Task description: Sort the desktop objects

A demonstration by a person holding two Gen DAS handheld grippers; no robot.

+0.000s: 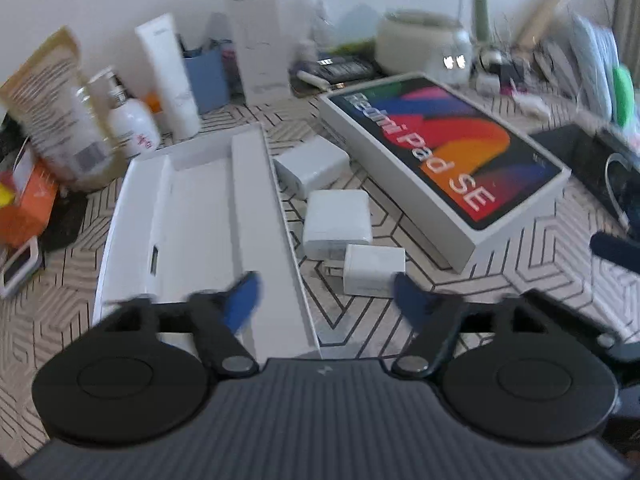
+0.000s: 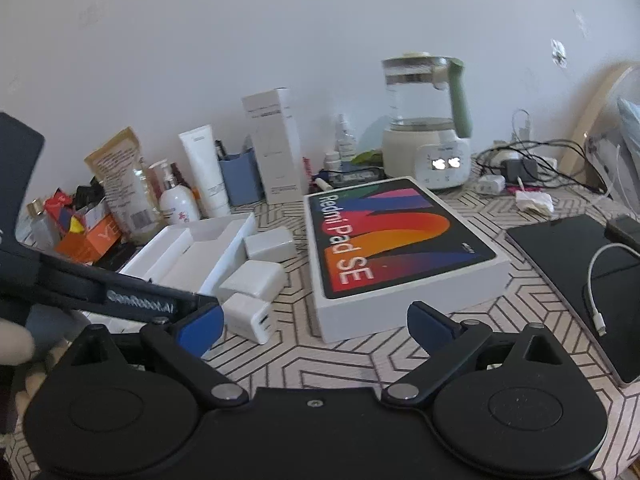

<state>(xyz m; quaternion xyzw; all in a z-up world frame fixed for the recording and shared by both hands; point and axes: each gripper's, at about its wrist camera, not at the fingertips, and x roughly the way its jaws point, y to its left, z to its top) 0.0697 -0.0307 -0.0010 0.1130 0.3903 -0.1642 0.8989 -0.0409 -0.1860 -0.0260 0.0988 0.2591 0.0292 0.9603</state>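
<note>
Both claws hang low over the table (image 2: 472, 216), which is covered in a pale cloth with a dark geometric line pattern. The left claw (image 1: 326, 300) is spread wide with nothing between its blue-tipped fingers (image 1: 242, 300); it sits above the near end of a white moulded plastic packaging tray (image 1: 200, 216), which has long shallow compartments. The right claw (image 2: 316, 324) is likewise wide open and empty, poised just in front of the white cardboard tablet box (image 2: 400, 248) with the colourful "Redmi Pad SE" lid.

Between tray and box lie three white square power adapters: the far adapter (image 1: 312, 166) close by the tray's edge, the middle adapter (image 1: 338, 220) just nearer, and the near adapter (image 1: 374, 268), touching or almost touching the middle one, its ports facing the right camera.

A dark flat tablet (image 2: 560, 264) lies to the right with a white charging cable (image 2: 592, 280) across it. At the back stand a glass kettle with a green handle (image 2: 428, 120), a white tube (image 2: 204, 168) and a blue pen holder (image 2: 240, 180).
</note>
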